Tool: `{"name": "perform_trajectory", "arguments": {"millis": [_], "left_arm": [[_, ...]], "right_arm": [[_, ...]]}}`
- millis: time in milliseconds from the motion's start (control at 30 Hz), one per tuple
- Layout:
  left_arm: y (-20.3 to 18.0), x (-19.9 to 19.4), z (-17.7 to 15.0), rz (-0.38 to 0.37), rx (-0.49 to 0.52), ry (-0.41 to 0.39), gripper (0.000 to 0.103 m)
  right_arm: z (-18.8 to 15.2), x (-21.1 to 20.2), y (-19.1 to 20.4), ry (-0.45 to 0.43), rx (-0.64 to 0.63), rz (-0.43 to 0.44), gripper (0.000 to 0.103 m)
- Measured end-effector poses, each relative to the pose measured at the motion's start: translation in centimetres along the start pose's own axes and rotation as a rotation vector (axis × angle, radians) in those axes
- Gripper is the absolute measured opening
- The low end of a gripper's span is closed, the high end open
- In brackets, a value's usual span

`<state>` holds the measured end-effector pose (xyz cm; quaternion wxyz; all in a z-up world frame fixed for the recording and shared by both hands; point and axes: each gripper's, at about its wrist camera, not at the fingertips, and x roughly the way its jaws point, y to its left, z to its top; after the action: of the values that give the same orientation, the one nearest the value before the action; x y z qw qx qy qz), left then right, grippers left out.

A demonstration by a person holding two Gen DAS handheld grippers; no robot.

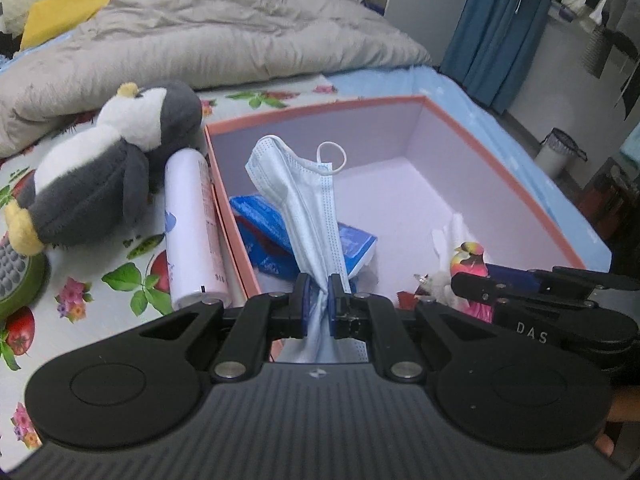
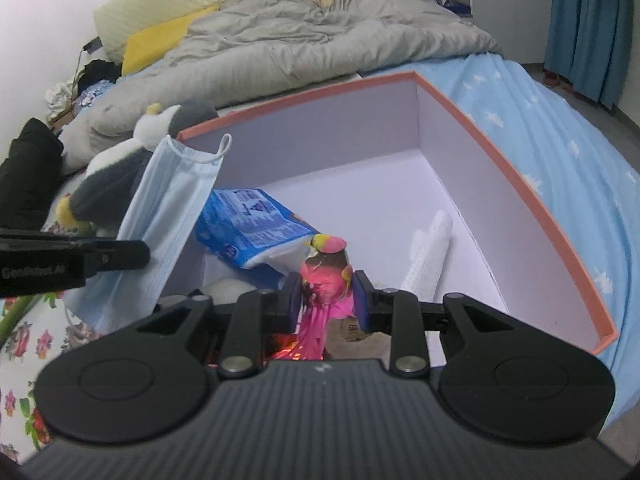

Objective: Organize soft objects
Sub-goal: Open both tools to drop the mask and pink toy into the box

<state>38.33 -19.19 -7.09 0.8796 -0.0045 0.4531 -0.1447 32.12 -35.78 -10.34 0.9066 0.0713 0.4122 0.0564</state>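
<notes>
The left gripper pinches a blue mask, jaws nearly shut on its bunched cloth, above the near left corner of the box. The right gripper clamps a pink toy bird, jaws narrow, at the box's near edge. In the box lie a blue tissue pack and a white roll. A bottle lies just beside the left wall, a penguin beyond it. A grey duvet lies behind.
</notes>
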Motion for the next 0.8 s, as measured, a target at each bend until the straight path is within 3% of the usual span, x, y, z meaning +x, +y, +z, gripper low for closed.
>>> {"name": "perform_trajectory", "arguments": {"millis": [267,333,400,800], "left_arm": [[0.3,0.9,-0.8,-0.010,0.009,0.029,0.011],[0.5,0.5,-0.8,-0.015,0.001,0.031,0.022],[0.6,0.0,-0.7,-0.017,-0.006,0.023,0.049],[-0.5,-8.0,0.4,-0.045,0.041,-0.107,0.051]], "right_arm": [[-0.2,0.9,-0.1,0.028,0.015,0.009,0.033],[0.0,0.9,-0.1,0.036,0.022,0.030,0.035],[0.2,0.5,0.1,0.030,0.019,0.027,0.044],[2.0,-7.1,1.4,-0.123,0.029,0.019,0.046]]}}
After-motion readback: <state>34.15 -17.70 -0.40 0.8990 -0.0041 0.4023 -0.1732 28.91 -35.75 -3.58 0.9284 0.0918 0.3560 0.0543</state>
